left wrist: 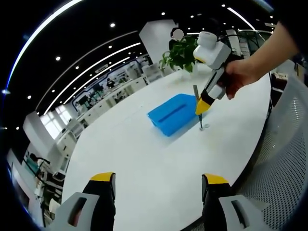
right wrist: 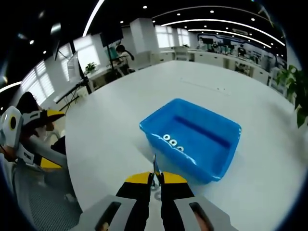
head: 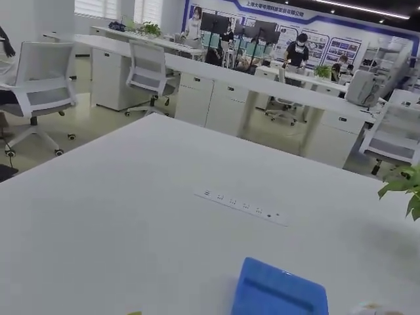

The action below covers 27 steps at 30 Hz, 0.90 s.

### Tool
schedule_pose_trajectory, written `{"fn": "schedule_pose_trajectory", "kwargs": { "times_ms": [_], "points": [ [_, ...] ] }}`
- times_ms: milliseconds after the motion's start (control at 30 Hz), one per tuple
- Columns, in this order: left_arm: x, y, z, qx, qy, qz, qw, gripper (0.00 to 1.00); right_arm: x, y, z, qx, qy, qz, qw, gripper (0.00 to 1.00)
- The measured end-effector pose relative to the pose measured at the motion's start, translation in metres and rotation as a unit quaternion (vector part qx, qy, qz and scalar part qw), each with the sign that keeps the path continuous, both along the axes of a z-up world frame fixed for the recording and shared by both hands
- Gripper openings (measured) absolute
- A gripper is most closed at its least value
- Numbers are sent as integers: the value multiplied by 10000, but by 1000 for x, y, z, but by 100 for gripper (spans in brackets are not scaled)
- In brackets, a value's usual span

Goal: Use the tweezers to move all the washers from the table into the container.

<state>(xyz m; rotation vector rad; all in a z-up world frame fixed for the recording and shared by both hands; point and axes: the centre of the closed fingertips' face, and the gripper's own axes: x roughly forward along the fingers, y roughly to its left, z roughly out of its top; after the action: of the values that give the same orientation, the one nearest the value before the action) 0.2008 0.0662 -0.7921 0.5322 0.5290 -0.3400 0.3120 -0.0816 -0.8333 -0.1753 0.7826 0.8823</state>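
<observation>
Three washers are already in the blue container, lined up along the wall on your side, so you're partway through. The container sits near the edge of the surface closest to you.

Your right tongs are squeezed nearly together on the tweezers, which point down at the surface. In the left gripper view the tweezer tips come down right at another small washer lying on the surface just beside the container, between it and the near edge. I can't tell if the tips have actually pinched it or are just touching down next to it. It's too small to make out.

Your left tongs are wide open with nothing in them, hanging out by the edge of the surface, well apart from the container.

So I'd call this the pick step for the next washer. My guess is you'll want the tips on either side of the washer's rim and a steady squeeze. After that it's a straight lift, a short hop over the container wall, and let go. I can't tell whether more washers are left out on the surface after this one.
</observation>
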Motion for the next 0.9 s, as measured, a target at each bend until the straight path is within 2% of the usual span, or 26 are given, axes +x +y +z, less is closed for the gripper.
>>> {"fn": "schedule_pose_trajectory", "kwargs": {
  "times_ms": [233,433,567,700,767,900],
  "points": [
    [0,0,0,5,6,-1,10000,73,-1,1,-1,57,-20,-60,10000,3],
    [0,-1,1,-30,-24,-14,10000,74,-2,1,-1,-41,-144,-3,9999,2],
    [0,0,-1,56,7,-9,10000,73,0,0,-1,-18,-81,-120,9999,2],
    [0,-1,-2,38,18,-25,10000,73,0,0,-1,-63,-64,-124,9999,2],
    [0,-1,-3,76,49,-50,9999,73,0,0,1,-85,-134,-105,9998,2],
    [-1,-2,-5,141,80,-85,9998,73,-2,2,10,14,-127,-114,9999,2]
  ]
}}
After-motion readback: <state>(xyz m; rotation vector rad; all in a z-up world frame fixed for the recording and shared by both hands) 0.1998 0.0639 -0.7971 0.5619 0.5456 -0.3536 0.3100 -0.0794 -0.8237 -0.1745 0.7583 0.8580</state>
